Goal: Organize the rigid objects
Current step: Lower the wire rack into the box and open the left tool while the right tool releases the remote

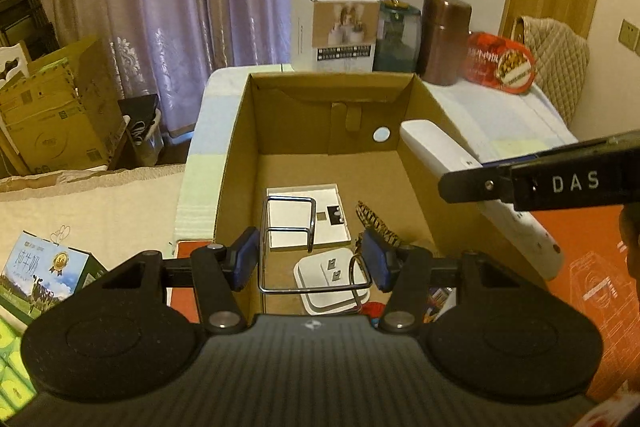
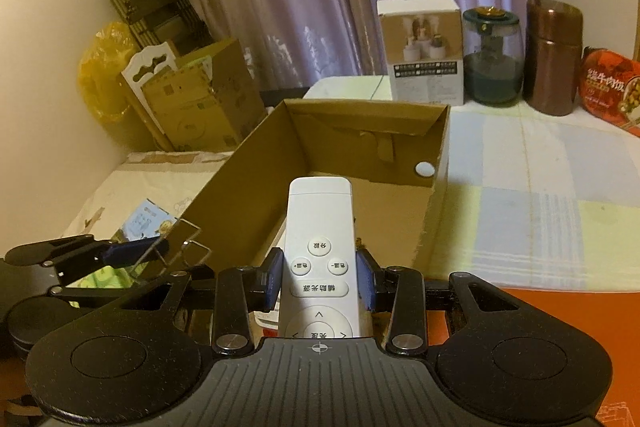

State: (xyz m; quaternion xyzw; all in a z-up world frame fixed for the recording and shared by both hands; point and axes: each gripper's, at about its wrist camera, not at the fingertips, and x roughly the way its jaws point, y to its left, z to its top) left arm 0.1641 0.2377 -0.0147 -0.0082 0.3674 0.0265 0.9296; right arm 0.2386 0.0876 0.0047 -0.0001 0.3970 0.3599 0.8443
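Note:
An open cardboard box [image 1: 416, 131] stands on the bed; it also shows in the right wrist view [image 2: 240, 183]. My left gripper [image 1: 312, 259] is shut on a bent metal wire rack [image 1: 288, 219] and holds it over the box's near end. Inside the box lie a white flat box [image 1: 320, 199], a white square adapter [image 1: 320, 287] and a patterned brown clip [image 1: 378, 223]. My right gripper [image 2: 320, 279] is shut on a white remote control [image 2: 318, 227], held above the box's near right edge. The remote also shows in the left wrist view [image 1: 440, 147].
At the back stand a white carton [image 1: 334, 31], a green glass jar [image 1: 398, 37], a brown canister [image 1: 444, 39] and a red tin [image 1: 500, 61]. An orange box [image 1: 592, 267] lies at right. A milk carton [image 1: 40, 275] and cardboard boxes [image 1: 60, 111] are at left.

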